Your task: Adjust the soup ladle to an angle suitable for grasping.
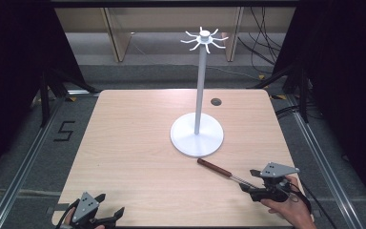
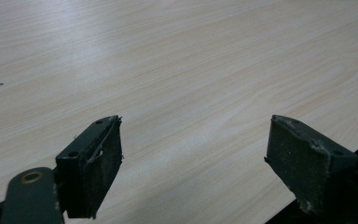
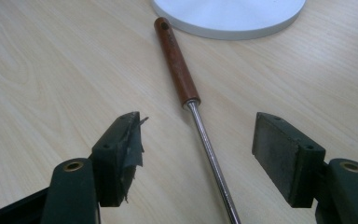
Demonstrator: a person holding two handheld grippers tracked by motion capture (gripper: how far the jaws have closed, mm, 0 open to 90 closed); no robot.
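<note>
Utensil (image 3: 177, 63) lying just beside the white stand's base (image 1: 196, 140) — wooden handle end nearest it

Right gripper (image 3: 198, 149) is straddling the steel shaft, jaws spread and unclenched; left gripper (image 2: 193, 163) is idling agape — the thin round shaft could be rolling aside as jaws close
</note>
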